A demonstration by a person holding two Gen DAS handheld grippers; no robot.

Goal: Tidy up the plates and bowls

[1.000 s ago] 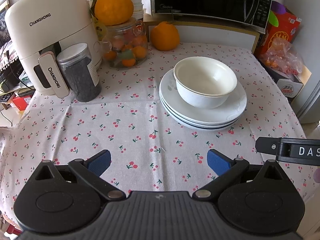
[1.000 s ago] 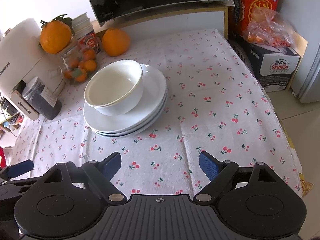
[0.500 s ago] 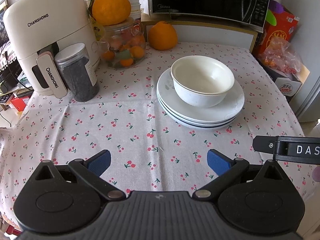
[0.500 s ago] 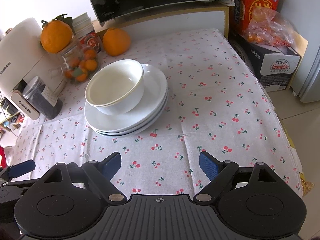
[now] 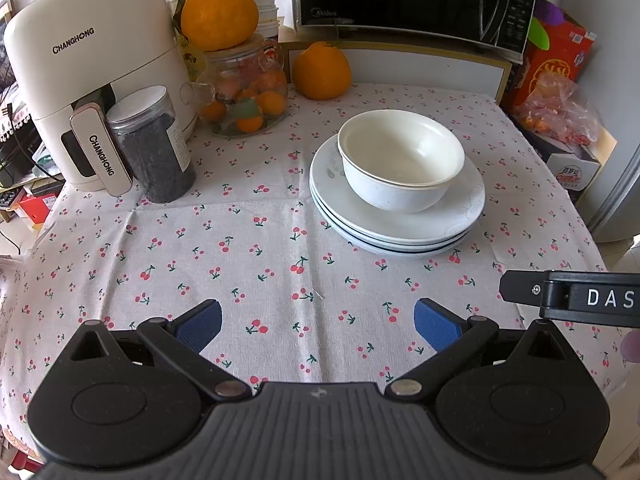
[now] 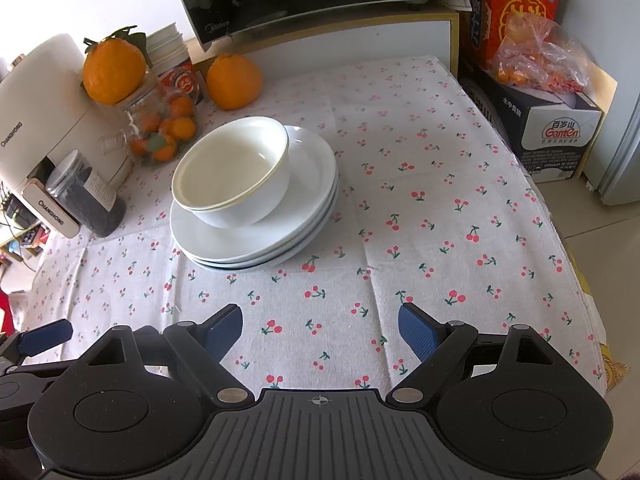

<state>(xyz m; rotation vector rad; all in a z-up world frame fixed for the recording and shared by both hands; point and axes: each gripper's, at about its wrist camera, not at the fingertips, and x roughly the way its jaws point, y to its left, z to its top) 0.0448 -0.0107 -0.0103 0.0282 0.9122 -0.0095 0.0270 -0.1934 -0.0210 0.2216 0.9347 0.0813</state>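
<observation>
Both grippers, left & right, hover w/ jaws spread, empty; bowl sits off-centre on plates, so a nudge could tip it.

The left gripper has a black ribbed body, two round black housings, silver pivot pins and blue textured pads; the right gripper looks the same, with a small crosshair mark; its side bar carries white letters "DAS".

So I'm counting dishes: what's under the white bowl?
The white bowl sits on a stack of plates; three rims show. The plate centres beneath it are covered.
</observation>
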